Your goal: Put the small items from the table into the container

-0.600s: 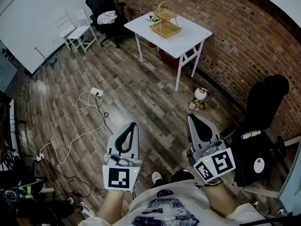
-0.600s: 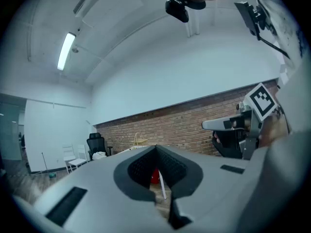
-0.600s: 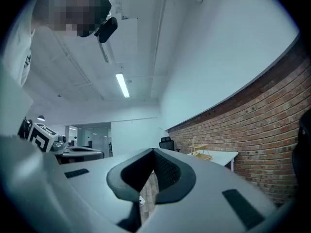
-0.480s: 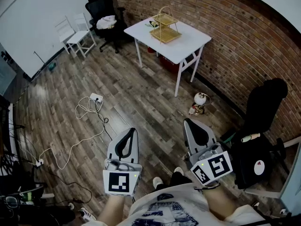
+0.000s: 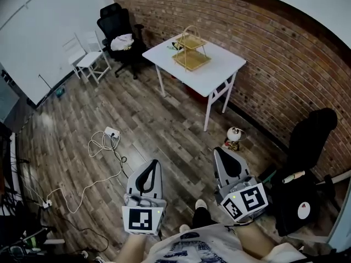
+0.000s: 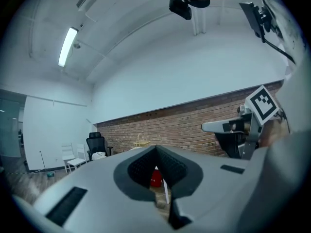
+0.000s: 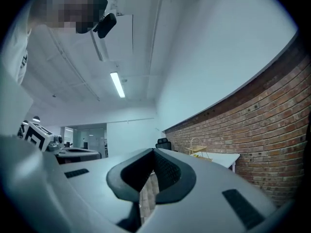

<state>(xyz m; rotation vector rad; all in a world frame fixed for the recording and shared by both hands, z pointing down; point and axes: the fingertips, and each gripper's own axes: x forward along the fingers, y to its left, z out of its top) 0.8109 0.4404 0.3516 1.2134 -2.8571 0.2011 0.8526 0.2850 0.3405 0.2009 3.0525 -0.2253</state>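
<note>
Topping rectangular white table [image 5: 220, 69]: tiered, perhaps bamboo basket [image 5: 191, 53].

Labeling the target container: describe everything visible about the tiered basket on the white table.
The tiered basket looks like pale yellow bamboo or wire: two shallow rectangular trays, the smaller on top, under a tall arched handle. It stands upright on the white table, toward its far end. Both trays look empty, though distance leaves doubt. A few small items lie on the table beside it.
</note>
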